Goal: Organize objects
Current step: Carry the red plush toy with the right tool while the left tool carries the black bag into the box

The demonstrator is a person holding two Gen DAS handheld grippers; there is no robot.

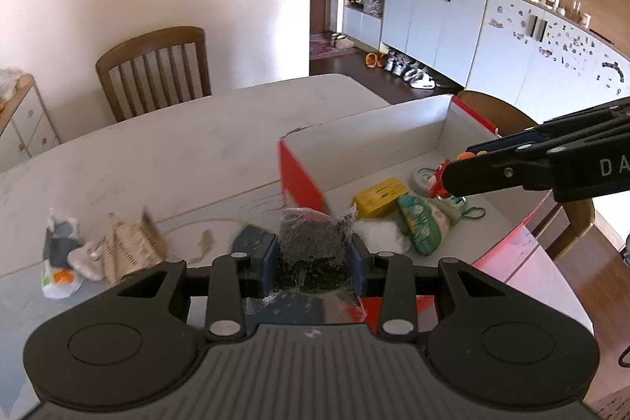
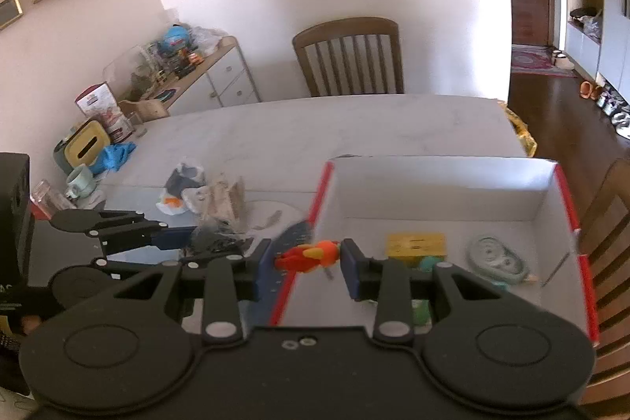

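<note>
The left gripper (image 1: 313,258) pinches a crinkly clear plastic bag of dark bits (image 1: 313,243) just beside the near corner of the red-edged white cardboard box (image 1: 366,132). The right gripper (image 2: 306,259) clamps a small orange-and-red toy figure (image 2: 311,254) over the box's left rim. 2 risks: the slippery bag could slide out early, and the toy, released here, could catch the rim and fall onto the white table (image 2: 354,128).
</note>
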